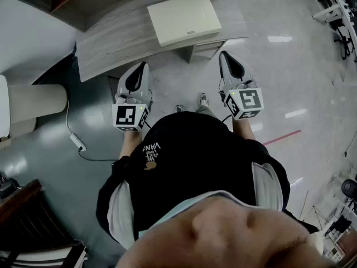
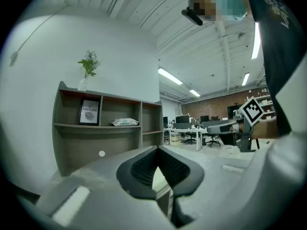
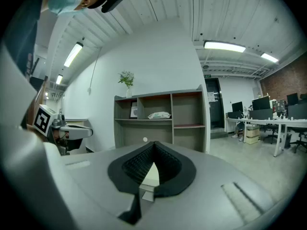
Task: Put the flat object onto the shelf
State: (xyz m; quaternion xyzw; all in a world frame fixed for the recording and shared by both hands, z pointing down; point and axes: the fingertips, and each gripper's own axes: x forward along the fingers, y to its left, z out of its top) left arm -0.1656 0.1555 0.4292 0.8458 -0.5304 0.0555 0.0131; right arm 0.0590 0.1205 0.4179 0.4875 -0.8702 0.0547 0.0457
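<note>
I am holding both grippers at the near edge of the table (image 1: pixel 122 46). The left gripper (image 1: pixel 143 66) and the right gripper (image 1: pixel 224 55) are each keeping their jaws pressed fully together, with nothing between them. The flat object (image 1: pixel 184 18), a pale cream slab, is lying flat on the table toward its right end, well apart from both grippers.

In the left gripper view my own gripper's body is covering nearly all of the table, and the flat object (image 2: pixel 158 176) is showing only as a pale sliver in the notch under the closed tips. The right gripper view is giving the same narrow glimpse (image 3: pixel 151 174).

The shelf (image 2: pixel 105 128) is standing behind the table. Its lowest part is hiding behind the gripper bodies, and in the head view the picture's top edge is cutting it off, leaving only a corner (image 1: pixel 83 1) showing.
</note>
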